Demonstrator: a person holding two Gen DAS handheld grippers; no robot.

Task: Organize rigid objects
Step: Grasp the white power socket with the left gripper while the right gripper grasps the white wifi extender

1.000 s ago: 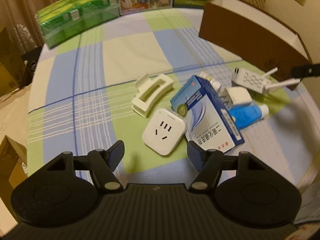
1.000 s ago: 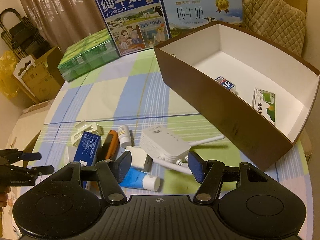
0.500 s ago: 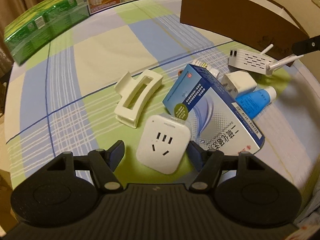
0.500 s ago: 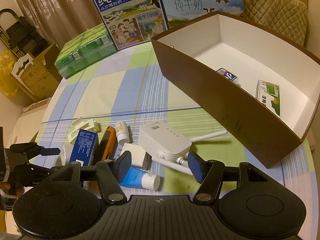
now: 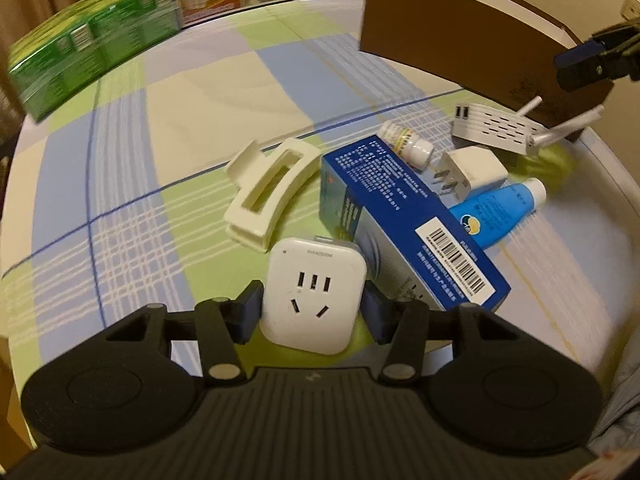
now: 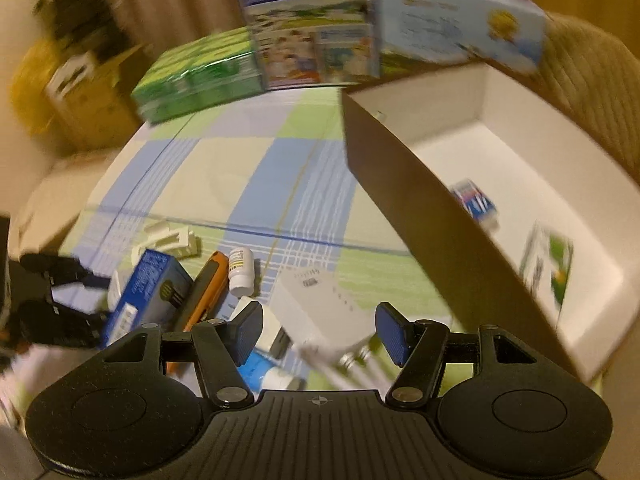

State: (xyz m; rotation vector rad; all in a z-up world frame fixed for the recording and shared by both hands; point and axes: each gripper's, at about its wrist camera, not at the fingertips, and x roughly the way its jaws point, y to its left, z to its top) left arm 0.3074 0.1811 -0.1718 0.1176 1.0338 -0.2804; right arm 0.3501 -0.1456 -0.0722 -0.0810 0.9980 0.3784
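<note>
My left gripper (image 5: 314,310) has its two pads against the sides of a white socket adapter (image 5: 314,292) that rests on the checked cloth. Right of it lies a blue carton (image 5: 404,216), with a cream hair clip (image 5: 266,192), a small pill bottle (image 5: 406,142), a white plug (image 5: 474,170), a blue tube (image 5: 496,210) and a white router (image 5: 502,130) around it. My right gripper (image 6: 318,330) is open, low over the white router (image 6: 324,308). An orange tool (image 6: 204,286) lies left of it. The brown box (image 6: 420,216) holds two small cartons.
Green packs (image 5: 92,48) and milk cartons (image 6: 308,20) stand at the table's far edge. The brown box's wall (image 5: 460,40) rises at the right. My left gripper shows at the left edge of the right wrist view (image 6: 56,300). The table edge curves close at right.
My left gripper moved forward and closed its fingers onto the socket adapter. My right gripper moved forward and down over the router, still open; its view is blurred by motion.
</note>
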